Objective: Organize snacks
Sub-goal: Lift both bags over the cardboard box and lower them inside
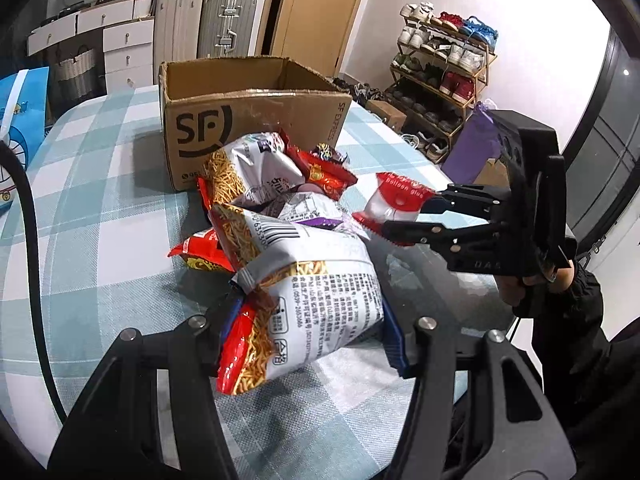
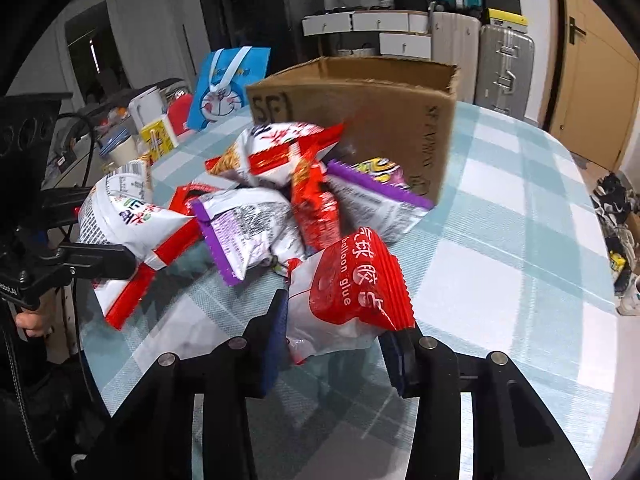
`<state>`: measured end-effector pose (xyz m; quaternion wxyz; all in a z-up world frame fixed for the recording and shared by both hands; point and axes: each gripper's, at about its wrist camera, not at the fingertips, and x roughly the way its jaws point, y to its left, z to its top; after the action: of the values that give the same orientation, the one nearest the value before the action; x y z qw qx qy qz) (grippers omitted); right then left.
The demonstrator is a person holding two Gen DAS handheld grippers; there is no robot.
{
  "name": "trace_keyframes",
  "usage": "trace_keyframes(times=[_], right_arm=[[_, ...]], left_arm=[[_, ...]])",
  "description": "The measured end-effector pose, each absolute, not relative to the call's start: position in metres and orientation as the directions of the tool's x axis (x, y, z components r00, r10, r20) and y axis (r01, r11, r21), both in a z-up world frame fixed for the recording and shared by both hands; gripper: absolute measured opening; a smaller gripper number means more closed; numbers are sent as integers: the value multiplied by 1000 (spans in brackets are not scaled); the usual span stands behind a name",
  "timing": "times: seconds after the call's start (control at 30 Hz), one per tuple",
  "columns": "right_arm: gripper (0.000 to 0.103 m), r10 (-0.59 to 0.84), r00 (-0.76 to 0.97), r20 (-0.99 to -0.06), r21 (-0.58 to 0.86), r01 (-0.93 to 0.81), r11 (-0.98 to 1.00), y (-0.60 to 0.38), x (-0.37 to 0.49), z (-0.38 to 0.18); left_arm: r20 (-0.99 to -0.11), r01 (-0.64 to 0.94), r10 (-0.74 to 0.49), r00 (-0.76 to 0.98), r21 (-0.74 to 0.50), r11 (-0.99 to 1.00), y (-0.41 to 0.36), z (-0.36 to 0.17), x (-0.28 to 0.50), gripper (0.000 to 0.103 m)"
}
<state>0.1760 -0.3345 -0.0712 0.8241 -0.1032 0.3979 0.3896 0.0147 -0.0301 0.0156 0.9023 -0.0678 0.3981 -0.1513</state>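
Observation:
A pile of snack packets (image 1: 276,196) lies on the checked table in front of an open SF cardboard box (image 1: 248,112). My left gripper (image 1: 304,340) is shut on a white and red noodle snack bag (image 1: 320,296) at the near end of the pile. My right gripper (image 2: 340,336) is shut on a red and white "balloon glue" packet (image 2: 352,292), held just above the table to the right of the pile. In the left wrist view the right gripper (image 1: 404,216) shows at the right with that packet (image 1: 394,198). In the right wrist view the left gripper (image 2: 120,260) shows at the left, with its bag (image 2: 124,216) and the box (image 2: 372,120).
The table has a light blue checked cloth (image 1: 100,200). A blue cartoon bag (image 2: 228,84), a kettle and cups (image 2: 148,120) stand at its far left edge. Suitcases (image 1: 224,24), drawers and a shoe rack (image 1: 444,76) line the room behind.

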Motion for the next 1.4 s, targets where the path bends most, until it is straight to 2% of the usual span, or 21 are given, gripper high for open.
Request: trace_keyframes(times=[0.2, 0.53, 0.9, 1.4], right_arm=[[42, 581, 433, -689, 146, -703, 696, -350, 177, -49], [42, 608, 503, -613, 175, -665, 726, -354, 180, -19], [42, 621, 525, -582, 169, -668, 724, -340, 193, 5], [43, 629, 547, -552, 239, -620, 748, -335, 228, 30]], left_arm=[[-672, 203, -347, 655, -286, 936, -22, 23, 13, 54], [-650, 142, -314, 692, -303, 942, -3, 25, 23, 54], [-608, 74, -244, 756, -290, 954, 14, 52, 49, 54], [-553, 25, -177, 814, -271, 962, 18, 95, 99, 54]])
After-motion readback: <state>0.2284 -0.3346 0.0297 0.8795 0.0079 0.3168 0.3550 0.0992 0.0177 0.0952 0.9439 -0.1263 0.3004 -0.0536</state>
